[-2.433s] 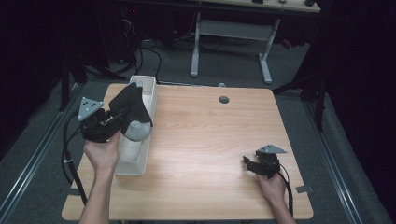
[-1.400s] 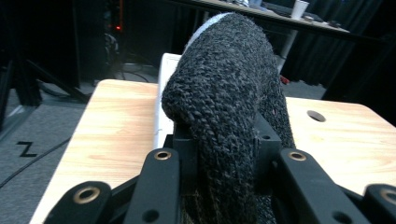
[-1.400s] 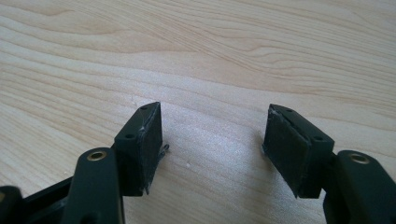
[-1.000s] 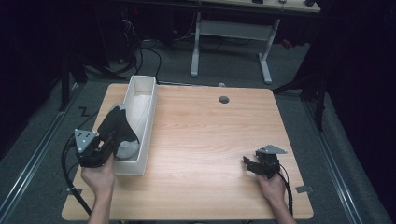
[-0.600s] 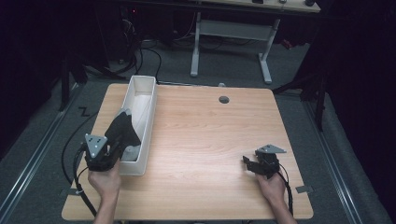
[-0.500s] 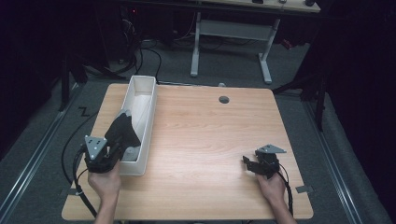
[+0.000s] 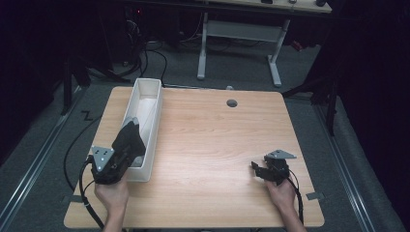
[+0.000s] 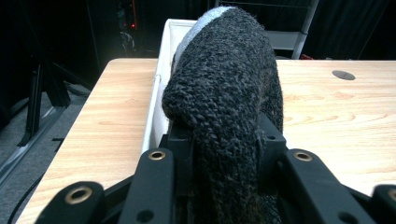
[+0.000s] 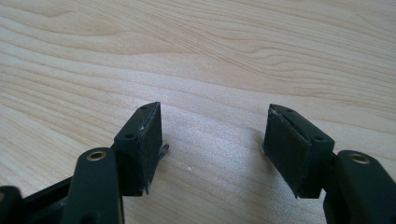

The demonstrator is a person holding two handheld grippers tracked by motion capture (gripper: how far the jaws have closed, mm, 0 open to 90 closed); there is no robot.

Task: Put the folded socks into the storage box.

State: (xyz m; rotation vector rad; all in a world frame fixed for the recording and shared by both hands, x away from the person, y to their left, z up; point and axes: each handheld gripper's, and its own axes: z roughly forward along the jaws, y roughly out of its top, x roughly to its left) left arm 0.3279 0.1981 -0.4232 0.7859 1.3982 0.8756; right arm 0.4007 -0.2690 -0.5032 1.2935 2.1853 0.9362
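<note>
A dark knitted cloth with a pale patch at its far end fills the gap between my left gripper's jaws, which press on it. Those jaws have just been opening a little, with the cloth still between them. In the high view the left gripper holds the cloth low over the near end of a long white bin at the table's left side. My right gripper rests on the wooden table at the front right, open, with bare wood between its pads.
The bin's rim runs away from me beside the cloth. A round cable hole lies at the table's far middle. Cables trail off the table's front edge by both hands. Beyond the table stands a desk frame on a dark floor.
The left gripper has carried the cloth down and toward the near end of the bin. The right gripper has stayed where it was.
</note>
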